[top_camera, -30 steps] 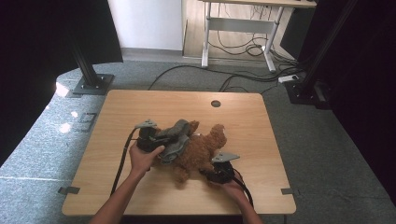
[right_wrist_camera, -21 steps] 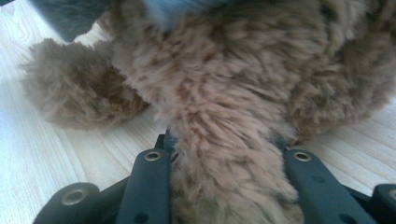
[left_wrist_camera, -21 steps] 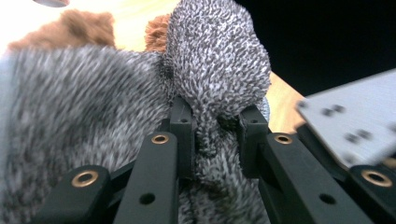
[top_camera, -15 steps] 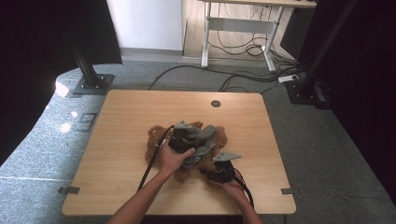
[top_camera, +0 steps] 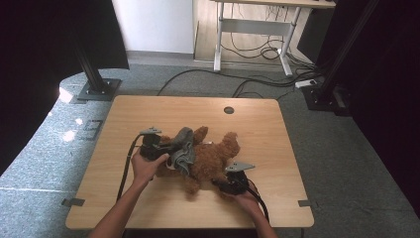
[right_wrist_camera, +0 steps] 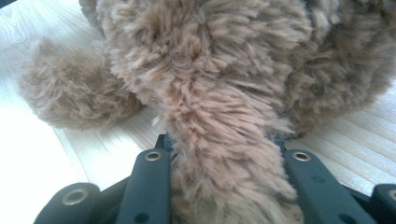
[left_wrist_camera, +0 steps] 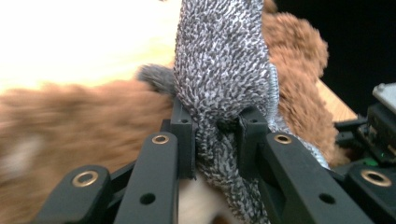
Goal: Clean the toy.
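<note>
In the high view a brown teddy bear [top_camera: 210, 159] lies on the wooden desk [top_camera: 148, 111], a little nearer the person's edge than the middle, with a grey knitted cloth [top_camera: 183, 151] draped over the bear's left part; the left claw [top_camera: 166, 152] sits just left of the bear, touching the cloth, held by the left hand [top_camera: 146, 167]; the right claw [top_camera: 218, 183] sits at the bear's near right side, against a furry limb, held by the right hand [top_camera: 242, 196]; a round hole [top_camera: 228, 110] lies in the desk beyond the bear. In the left gripper view the left claw [left_wrist_camera: 217, 128] is clamped on the grey knitted cloth [left_wrist_camera: 224, 65], its jaws pressing a fold from both sides; the teddy bear [left_wrist_camera: 84, 112] spreads behind and beside the cloth. In the right gripper view the right claw [right_wrist_camera: 224, 149] is clamped on a limb of the teddy bear [right_wrist_camera: 224, 93], the fur bulging between the jaws; the desk [right_wrist_camera: 341, 140] shows pale below the bear.
</note>
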`<state>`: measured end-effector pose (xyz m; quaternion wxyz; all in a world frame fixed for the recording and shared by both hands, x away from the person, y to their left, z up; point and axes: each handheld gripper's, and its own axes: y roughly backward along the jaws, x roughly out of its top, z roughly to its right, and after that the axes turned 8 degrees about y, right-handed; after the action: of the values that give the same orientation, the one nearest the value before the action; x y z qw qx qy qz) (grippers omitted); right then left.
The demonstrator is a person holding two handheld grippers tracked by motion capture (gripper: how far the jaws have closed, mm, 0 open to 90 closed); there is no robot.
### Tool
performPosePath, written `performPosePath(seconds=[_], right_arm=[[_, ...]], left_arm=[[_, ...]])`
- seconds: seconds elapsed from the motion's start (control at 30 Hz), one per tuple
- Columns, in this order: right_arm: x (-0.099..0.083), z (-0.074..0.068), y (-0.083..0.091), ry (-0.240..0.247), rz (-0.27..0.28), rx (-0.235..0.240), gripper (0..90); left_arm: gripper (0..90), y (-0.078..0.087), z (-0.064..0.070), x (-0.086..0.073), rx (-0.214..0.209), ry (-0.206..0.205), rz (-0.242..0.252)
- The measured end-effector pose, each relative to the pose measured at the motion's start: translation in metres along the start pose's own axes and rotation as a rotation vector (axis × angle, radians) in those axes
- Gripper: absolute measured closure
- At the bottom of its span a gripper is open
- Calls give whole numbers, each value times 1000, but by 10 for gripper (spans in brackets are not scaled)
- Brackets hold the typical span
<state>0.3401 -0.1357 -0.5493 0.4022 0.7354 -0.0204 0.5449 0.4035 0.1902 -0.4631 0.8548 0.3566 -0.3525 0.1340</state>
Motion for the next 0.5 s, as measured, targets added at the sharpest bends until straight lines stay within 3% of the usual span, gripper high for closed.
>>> performPosePath(seconds=[0.1,0.23,0.4,0.5], right_arm=[[0,0,0,-4,1,0,660],[0,0,0,1,1,-1,660],[0,0,0,0,2,0,652],[0,0,0,-2,2,-4,597]], left_arm=[[733,10,-8,2,28,10,23],[733,19,-15,2,79,-6,24],[736,22,-19,-4,89,-2,24],[739,21,-17,-10,89,-8,39]])
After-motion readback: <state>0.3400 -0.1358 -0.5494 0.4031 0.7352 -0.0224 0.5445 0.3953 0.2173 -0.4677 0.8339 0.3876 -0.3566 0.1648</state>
